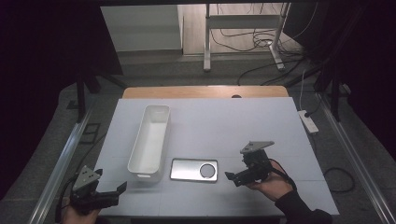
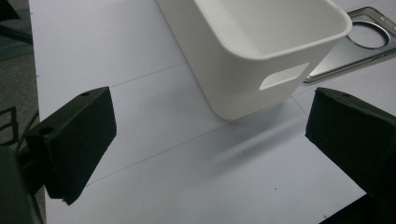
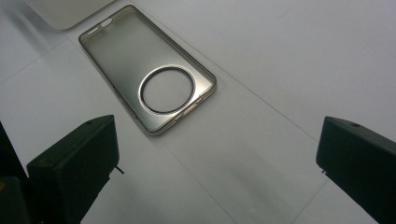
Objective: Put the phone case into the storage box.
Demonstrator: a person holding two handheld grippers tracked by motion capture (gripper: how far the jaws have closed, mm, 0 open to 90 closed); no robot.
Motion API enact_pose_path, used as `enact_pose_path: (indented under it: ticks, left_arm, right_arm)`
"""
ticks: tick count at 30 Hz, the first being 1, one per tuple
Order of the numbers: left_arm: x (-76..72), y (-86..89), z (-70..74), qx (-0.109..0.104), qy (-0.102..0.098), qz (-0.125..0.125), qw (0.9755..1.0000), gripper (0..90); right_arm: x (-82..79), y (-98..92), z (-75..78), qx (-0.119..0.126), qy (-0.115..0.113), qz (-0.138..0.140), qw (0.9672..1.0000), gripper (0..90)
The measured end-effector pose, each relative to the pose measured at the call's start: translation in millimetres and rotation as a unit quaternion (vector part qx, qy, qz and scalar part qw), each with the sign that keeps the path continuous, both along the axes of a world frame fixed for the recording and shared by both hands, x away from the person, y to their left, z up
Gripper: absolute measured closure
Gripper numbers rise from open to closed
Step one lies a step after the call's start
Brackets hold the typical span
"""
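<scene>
1. Clear, grey-tinted plastic with a metallic-looking rim: the phone case (image 1: 194, 170) lies flat, hollow side up, on the white table (image 1: 233, 130), just beside the near end of the white bin (image 1: 150, 140). Its large round camera opening sits toward the right gripper's side.
2. Handling, as judged: light, thin and somewhat flexible; the low profile leaves little to grip from above, and the glossy surface may slide on the table.
3. Recommended hold: across the short width, pinching the two long raised rims, or one jaw through the round opening and one outside the end rim. Squeeze gently, as the shell could bow.
4. Right gripper (image 1: 238, 176): jaws spread wide, empty, aimed at the case from close by; in the right gripper view the case (image 3: 147, 70) lies ahead, between the jaw lines.
5. Left gripper (image 1: 116, 193): jaws wide, empty, near the table's front left corner, facing the bin's handle end (image 2: 252, 51).
</scene>
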State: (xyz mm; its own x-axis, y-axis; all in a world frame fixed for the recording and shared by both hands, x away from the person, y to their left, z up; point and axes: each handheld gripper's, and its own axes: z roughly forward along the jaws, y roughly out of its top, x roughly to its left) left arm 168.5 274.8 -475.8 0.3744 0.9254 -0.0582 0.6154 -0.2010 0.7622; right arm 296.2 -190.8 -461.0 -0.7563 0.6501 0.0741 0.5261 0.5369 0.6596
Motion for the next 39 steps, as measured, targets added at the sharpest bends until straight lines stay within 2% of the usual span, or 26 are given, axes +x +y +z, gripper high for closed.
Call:
enact_pose_path:
  ticks: [9, 39]
  left_arm:
    - [0.0, 0.2, 0.0, 0.000, 0.000, 0.000, 1.0000, 2.7]
    - [0.0, 0.9, 0.0, -0.003, 0.000, 0.000, 1.0000, 2.8]
  right_arm:
    - [7.8, 13.4, -4.8, -0.006, 0.015, 0.004, 0.9999, 0.0]
    - [29.9, 54.4, -13.5, -0.029, 0.020, 0.022, 0.9991, 0.0]
